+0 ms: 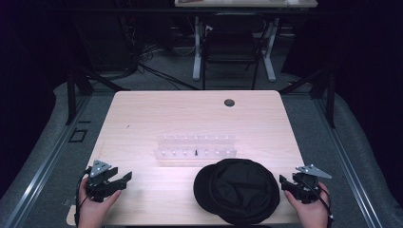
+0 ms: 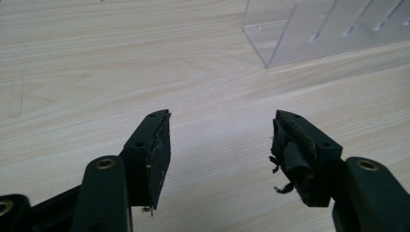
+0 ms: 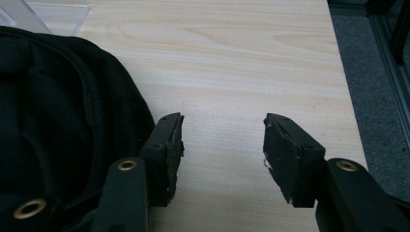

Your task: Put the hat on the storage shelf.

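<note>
Table of pale wood carries a black cap near its front edge, right of centre, lying flat with its brim toward the left. Just behind the cap stands a clear plastic rack in two low rows, with one small dark piece upright in the front row. The left gripper rests at the front left of the table, well apart from the cap; in the left gripper view its jaws stand wide with bare wood between them, holding nothing (the pad on one jaw is frayed and peeling), and a corner of the rack shows ahead. The right gripper sits at the front right, just beside the cap's edge. In the right gripper view its jaws are likewise spread wide and empty, and the cap lies right against the outside of one jaw, not between the two.
</note>
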Demonstrator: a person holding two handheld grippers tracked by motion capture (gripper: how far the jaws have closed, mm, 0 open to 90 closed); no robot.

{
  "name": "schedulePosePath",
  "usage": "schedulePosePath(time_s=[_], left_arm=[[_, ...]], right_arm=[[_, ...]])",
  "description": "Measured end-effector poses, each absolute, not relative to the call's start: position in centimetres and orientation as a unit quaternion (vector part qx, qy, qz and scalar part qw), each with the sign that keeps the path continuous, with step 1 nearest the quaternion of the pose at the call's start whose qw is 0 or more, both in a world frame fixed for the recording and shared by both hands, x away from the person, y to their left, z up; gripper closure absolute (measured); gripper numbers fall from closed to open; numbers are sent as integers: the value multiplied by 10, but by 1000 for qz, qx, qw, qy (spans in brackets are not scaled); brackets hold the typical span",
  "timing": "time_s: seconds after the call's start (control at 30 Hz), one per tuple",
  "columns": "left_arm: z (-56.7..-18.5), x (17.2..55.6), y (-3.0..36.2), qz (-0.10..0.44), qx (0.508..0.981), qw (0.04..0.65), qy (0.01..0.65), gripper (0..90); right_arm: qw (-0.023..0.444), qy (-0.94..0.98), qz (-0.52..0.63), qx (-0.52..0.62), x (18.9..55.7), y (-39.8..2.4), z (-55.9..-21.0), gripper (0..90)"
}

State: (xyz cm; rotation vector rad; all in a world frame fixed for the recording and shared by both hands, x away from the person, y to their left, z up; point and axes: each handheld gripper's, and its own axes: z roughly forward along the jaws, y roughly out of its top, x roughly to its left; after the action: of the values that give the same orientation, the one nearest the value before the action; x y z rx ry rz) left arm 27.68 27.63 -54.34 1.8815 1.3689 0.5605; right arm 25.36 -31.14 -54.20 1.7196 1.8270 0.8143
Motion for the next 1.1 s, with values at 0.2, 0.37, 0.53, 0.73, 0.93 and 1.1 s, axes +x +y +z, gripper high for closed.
schedulePosePath(time_s=[0.2,0.37,0.53,0.73,0.93,1.1], left_arm=[[-541,276,273,220,730,373,529,384],[-540,277,271,213,735,374,523,397],[-541,276,268,206,742,367,522,420],[-541,277,270,198,738,366,532,420],[-540,277,271,196,739,363,532,419],[-541,277,269,193,739,365,532,419]], right_arm=[[265,679,287,622,252,-305,-536,460],[239,681,287,630,257,-303,-526,538],[213,689,282,633,256,-304,-504,577],[178,712,258,628,255,-309,-475,570],[167,714,246,634,255,-311,-467,568],[152,719,235,636,257,-311,-463,568]])
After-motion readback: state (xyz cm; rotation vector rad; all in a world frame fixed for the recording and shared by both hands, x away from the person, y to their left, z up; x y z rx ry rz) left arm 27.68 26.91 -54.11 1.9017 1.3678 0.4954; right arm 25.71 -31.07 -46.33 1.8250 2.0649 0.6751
